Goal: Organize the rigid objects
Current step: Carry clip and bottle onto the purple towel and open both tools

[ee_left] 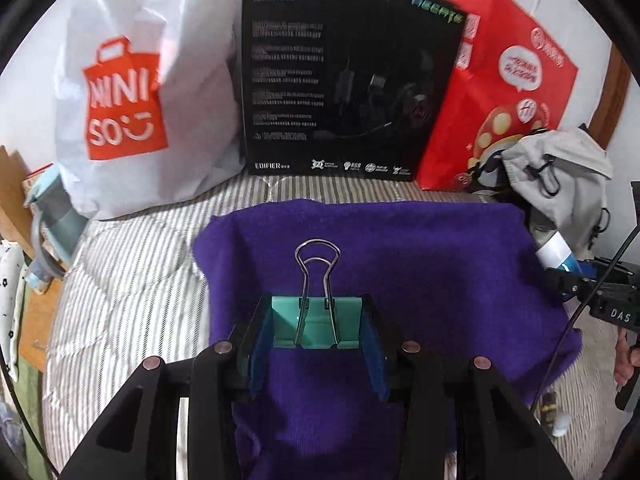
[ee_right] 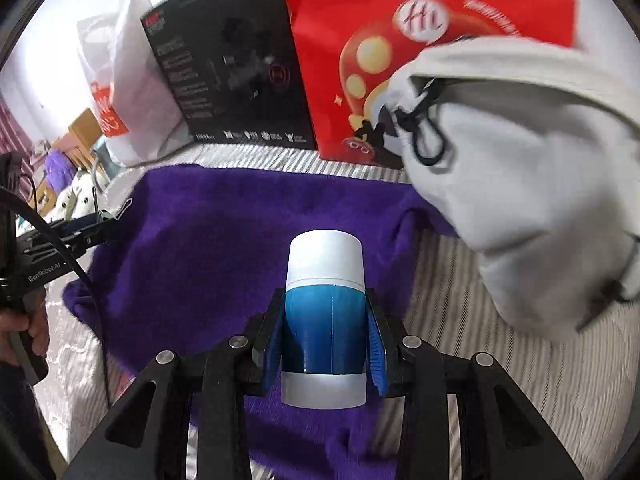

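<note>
- Clip [ee_left: 316, 322] of teal metal with wire loops, pinched between pads of left gripper [ee_left: 316, 344], held over fuzzy purple cloth [ee_left: 420, 272].
- Best kept level, wire handles forward, to avoid slipping.
- Bottle [ee_right: 325, 320], smooth blue cylinder with white cap, clamped in right gripper [ee_right: 325, 344], near soft grey pouch [ee_right: 520, 184].

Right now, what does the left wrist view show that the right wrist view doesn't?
Left wrist only: the left gripper shut on a teal metal binder clip, seen close, and a grey-blue bottle beside the white plastic shopping bag.

Right wrist only: the right gripper shut on a blue and white cylindrical container, seen close, and the wooden furniture at far left.

Both: purple cloth, black cardboard box, red paper bag, grey drawstring pouch, striped bedding.
</note>
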The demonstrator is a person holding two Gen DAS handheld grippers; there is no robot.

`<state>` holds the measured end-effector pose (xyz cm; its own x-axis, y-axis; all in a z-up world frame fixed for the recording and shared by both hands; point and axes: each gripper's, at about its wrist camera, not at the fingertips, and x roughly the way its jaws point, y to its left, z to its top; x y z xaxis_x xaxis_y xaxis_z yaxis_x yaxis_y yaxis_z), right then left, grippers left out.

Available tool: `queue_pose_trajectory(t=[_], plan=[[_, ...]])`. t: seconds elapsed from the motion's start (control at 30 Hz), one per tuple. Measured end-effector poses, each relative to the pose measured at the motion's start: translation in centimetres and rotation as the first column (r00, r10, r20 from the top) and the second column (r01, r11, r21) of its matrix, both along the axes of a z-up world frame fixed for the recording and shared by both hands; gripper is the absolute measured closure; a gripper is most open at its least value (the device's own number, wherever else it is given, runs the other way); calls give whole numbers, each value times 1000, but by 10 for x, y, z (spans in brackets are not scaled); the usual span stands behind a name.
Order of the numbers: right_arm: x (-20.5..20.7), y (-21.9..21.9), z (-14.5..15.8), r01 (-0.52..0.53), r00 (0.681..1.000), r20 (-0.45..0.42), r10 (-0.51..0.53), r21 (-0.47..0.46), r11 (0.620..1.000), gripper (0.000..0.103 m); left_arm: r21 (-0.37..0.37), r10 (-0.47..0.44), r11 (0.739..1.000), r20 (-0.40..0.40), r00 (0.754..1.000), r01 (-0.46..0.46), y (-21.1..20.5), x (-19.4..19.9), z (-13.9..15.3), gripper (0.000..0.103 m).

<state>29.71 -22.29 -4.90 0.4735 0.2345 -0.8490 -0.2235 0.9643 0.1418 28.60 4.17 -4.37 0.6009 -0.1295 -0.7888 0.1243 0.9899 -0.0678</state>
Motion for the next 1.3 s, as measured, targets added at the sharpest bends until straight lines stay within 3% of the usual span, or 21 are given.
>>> queue_pose_trajectory(t=[0.3, 0.67, 0.77, 0.9, 1.03, 1.17, 1.3], plan=[[30, 15, -31, -7, 998, -59, 5, -31, 999, 67, 13, -16, 1000, -62, 998, 17, -8, 43, -28, 64], [27, 17, -32, -39, 999, -33, 37, -61, 997, 66, 58, -26, 998, -132, 991, 34, -21, 63, -46, 64], [26, 16, -31, -46, 998, -46, 44, -52, 998, 64, 103, -32, 994, -139, 990, 46, -27, 64, -47, 63], [19, 15, -29, -63, 996, -68, 60, -47, 997, 61, 105, -19, 994, -155, 988, 35, -25, 63, -47, 57], [7, 12, -21, -37, 996, -78, 34, -43, 998, 60, 116, 22, 993, -179, 984, -1, -19, 55, -48, 39], [-14, 0, -3, 12, 998, -64, -12, 2, 1000, 58, 109, 24, 994, -183, 983, -4, -18, 40, -49, 36], [-48, -14, 19, 63, 997, -38, -63, 12, 998, 41, 87, 51, 995, -172, 984, -37, -17, 19, -43, 35]])
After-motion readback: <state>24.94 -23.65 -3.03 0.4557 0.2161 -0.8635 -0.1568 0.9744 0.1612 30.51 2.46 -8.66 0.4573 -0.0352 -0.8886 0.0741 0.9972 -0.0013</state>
